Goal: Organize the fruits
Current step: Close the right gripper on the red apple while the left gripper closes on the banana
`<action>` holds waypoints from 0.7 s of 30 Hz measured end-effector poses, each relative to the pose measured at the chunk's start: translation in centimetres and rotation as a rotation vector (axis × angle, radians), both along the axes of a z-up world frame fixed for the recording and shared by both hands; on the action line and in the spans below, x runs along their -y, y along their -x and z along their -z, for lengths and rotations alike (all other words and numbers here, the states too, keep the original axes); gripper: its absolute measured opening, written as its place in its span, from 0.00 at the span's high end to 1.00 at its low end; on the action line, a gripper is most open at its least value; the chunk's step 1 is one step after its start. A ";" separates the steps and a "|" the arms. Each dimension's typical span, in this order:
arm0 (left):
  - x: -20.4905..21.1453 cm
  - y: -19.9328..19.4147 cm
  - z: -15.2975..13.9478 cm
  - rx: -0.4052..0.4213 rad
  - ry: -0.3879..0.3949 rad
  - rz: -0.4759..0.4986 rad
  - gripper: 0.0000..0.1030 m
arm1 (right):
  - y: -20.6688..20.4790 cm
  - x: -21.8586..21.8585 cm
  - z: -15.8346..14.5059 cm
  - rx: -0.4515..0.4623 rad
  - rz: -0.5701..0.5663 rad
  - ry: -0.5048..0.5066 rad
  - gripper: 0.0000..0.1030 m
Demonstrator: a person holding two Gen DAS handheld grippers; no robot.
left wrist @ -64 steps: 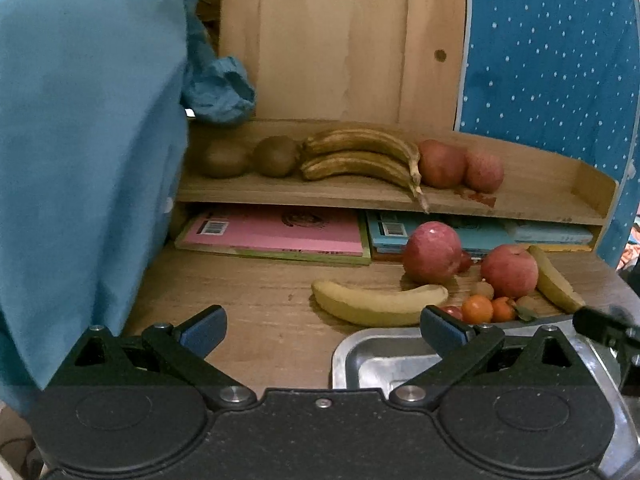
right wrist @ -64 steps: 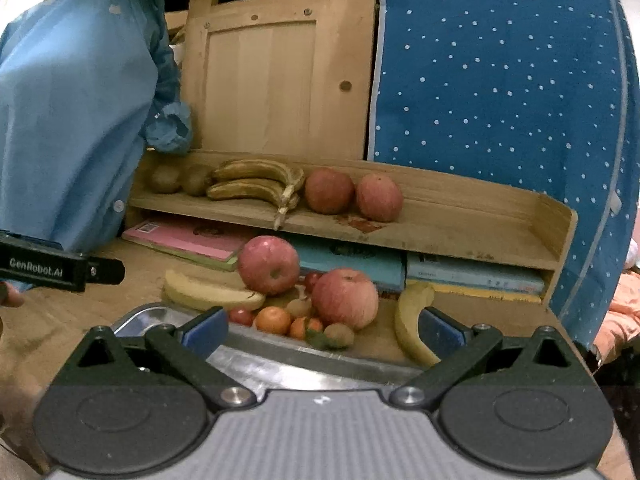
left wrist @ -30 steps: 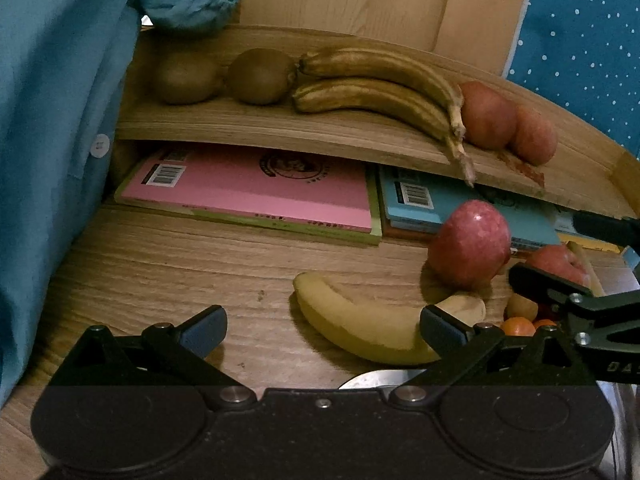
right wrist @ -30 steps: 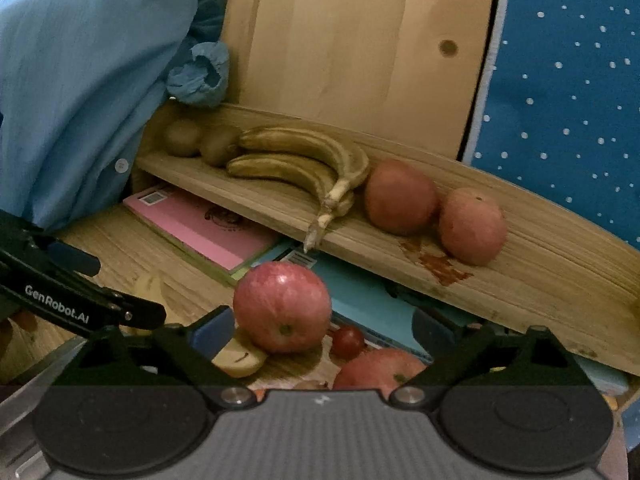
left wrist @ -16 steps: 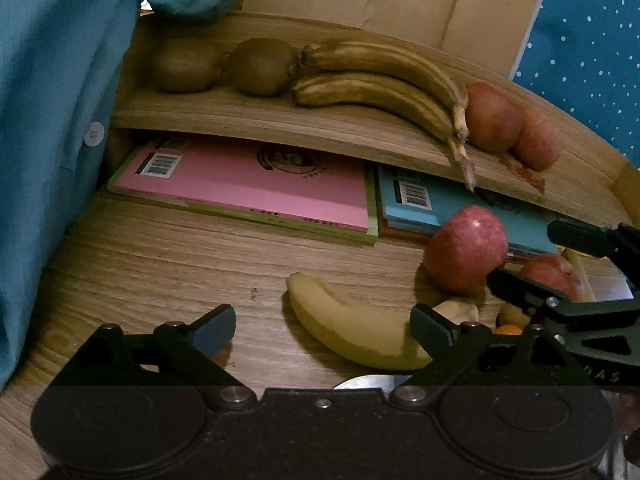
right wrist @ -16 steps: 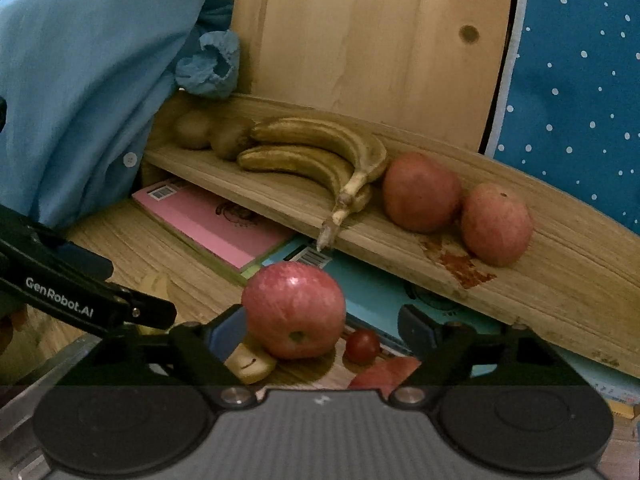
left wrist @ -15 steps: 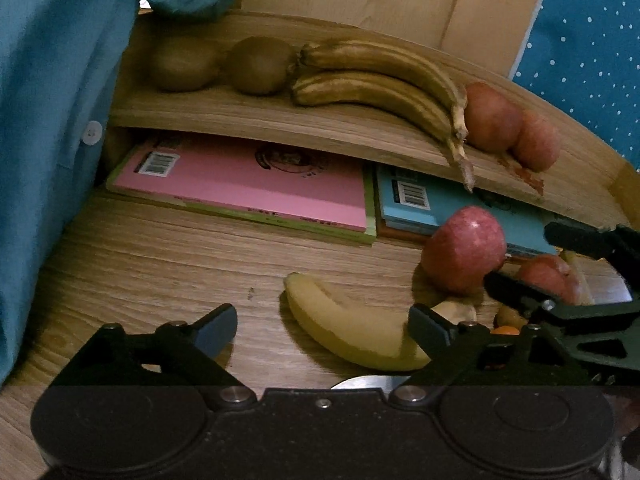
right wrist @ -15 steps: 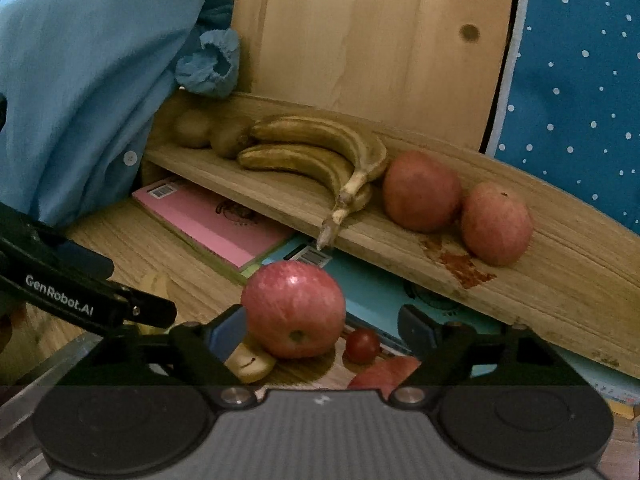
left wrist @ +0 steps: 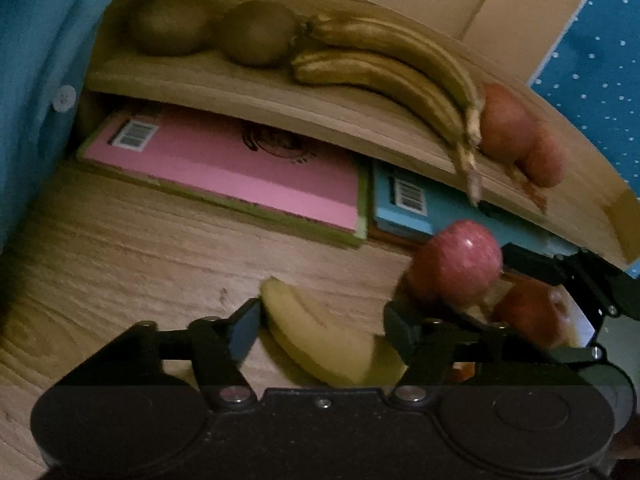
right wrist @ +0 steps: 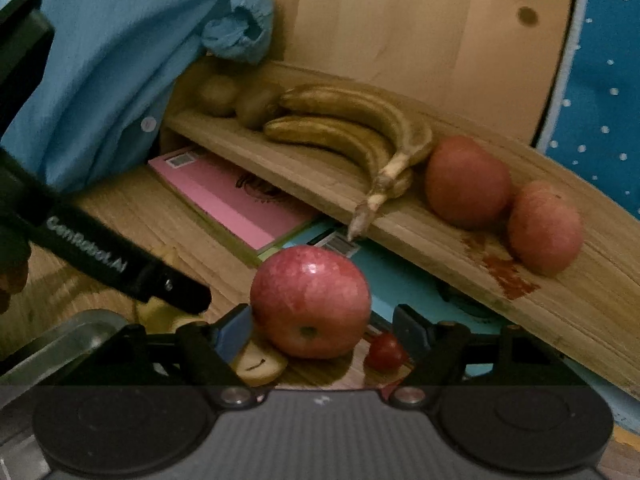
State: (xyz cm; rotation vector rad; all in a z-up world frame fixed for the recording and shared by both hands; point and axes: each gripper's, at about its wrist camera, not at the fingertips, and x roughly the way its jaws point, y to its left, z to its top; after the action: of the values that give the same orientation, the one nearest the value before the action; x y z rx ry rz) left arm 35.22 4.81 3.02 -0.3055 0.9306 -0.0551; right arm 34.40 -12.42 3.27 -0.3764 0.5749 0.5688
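Observation:
A yellow banana (left wrist: 320, 348) lies on the wooden table between the fingers of my left gripper (left wrist: 326, 324), which is open around it. A red apple (right wrist: 310, 300) stands on the table between the fingers of my right gripper (right wrist: 324, 330), which is open; the left finger touches it. The apple also shows in the left wrist view (left wrist: 456, 266), with a second apple (left wrist: 528, 316) to its right. On the wooden shelf (right wrist: 440, 240) lie two kiwis (left wrist: 256, 32), two brown bananas (right wrist: 348, 124) and two apples (right wrist: 466, 182).
A pink book (left wrist: 224, 164) and a blue book (left wrist: 412, 200) lie under the shelf. A cherry tomato (right wrist: 384, 354) sits beside the apple. A metal tray rim (right wrist: 60, 340) is at lower left. Blue cloth (right wrist: 100, 60) hangs on the left.
Both grippers have moved forward and down. The left fingers have narrowed around the yellow banana. The right fingers have narrowed around the red apple.

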 end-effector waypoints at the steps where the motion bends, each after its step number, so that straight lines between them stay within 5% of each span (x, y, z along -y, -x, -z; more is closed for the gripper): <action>1: 0.0 -0.2 0.0 -0.004 -0.002 -0.001 0.39 | -0.2 -0.1 0.2 -0.005 -0.001 0.003 0.22; 12: -0.9 -0.2 -0.3 -0.062 0.039 -0.014 0.41 | -1.6 -0.6 1.5 -0.034 -0.002 -0.029 0.28; 17: -1.3 -0.1 -0.2 -0.044 0.045 -0.058 0.57 | -1.5 -0.1 1.7 -0.043 0.015 -0.073 0.28; 21: -1.6 -0.3 -0.2 -0.036 0.053 -0.054 0.58 | -1.4 0.3 1.6 -0.057 0.030 -0.096 0.28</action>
State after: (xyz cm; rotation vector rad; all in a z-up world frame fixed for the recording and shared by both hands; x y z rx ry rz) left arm 35.55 6.37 3.20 -0.3823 0.9570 -0.0246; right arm 35.80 -12.74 1.66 -0.2608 0.6045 0.5778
